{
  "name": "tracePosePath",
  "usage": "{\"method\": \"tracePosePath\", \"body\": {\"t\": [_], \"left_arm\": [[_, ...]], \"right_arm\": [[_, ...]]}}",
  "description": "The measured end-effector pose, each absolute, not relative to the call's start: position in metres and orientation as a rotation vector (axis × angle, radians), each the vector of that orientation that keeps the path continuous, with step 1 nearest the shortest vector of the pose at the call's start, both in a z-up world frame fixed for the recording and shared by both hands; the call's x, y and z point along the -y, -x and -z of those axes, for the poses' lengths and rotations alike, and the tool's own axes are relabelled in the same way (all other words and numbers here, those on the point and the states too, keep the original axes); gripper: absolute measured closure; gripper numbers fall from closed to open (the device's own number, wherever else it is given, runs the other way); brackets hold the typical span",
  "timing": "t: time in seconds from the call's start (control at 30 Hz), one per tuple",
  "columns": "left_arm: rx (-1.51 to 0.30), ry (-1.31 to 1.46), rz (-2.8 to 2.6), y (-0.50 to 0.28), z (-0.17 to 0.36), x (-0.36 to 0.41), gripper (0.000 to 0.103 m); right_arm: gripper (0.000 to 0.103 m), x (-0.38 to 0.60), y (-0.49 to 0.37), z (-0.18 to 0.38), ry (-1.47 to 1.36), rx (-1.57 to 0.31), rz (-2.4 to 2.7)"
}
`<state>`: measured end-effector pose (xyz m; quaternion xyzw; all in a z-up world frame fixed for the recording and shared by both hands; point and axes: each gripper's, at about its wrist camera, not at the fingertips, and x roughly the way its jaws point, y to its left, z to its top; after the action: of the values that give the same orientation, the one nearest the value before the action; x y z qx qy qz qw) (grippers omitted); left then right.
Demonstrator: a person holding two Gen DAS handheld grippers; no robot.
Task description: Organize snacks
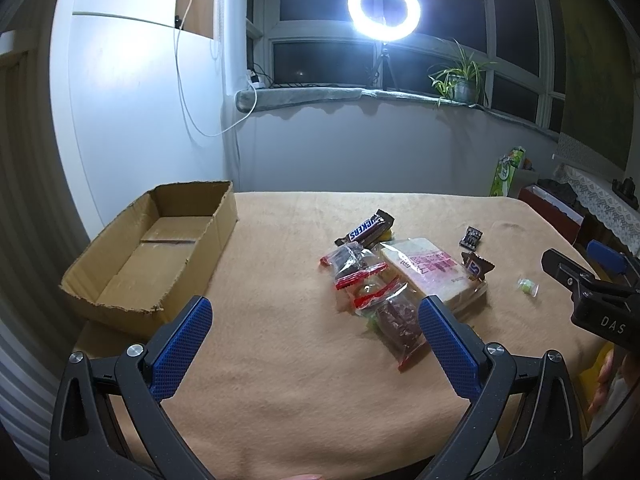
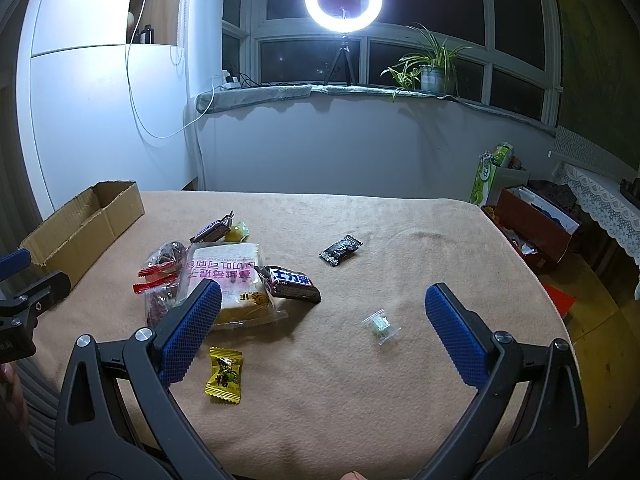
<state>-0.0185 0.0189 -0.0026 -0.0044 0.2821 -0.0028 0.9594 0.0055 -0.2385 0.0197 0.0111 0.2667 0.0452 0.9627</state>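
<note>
Left tool [image 1: 314, 312] and right tool [image 2: 322, 300] both hover with blue fingers spread wide apart, nothing between them, above the tan cloth-covered desk [image 1: 280, 380]. The heap of wrapped snacks [image 1: 384, 280] lies mid-desk, well apart from the open brown cardboard box [image 1: 156, 252] at the far left corner. 1 yellow wrapped candy [image 2: 224, 376], 1 small clear-wrapped green sweet [image 2: 378, 326] and 1 small black packet [image 2: 341, 249] lie loose around the heap.

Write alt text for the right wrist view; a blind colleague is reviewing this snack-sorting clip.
An open two-finger right gripper hovers over a tan-covered table, empty. Scattered ahead: a yellow candy, a clear-wrapped green candy, a small black packet, and a pile around a bagged bread loaf. An empty-looking cardboard box sits at far left.
</note>
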Motion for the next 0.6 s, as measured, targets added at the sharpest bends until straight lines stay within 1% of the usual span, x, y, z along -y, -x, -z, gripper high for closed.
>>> {"method": "tracePosePath", "body": {"t": [0.6], "left_arm": [[-0.575, 0.007, 0.004, 0.0175, 0.0047, -0.0197, 0.001]], "right_arm": [[0.0, 0.2381, -0.0029, -0.017, -0.016, -0.544, -0.091]]}}
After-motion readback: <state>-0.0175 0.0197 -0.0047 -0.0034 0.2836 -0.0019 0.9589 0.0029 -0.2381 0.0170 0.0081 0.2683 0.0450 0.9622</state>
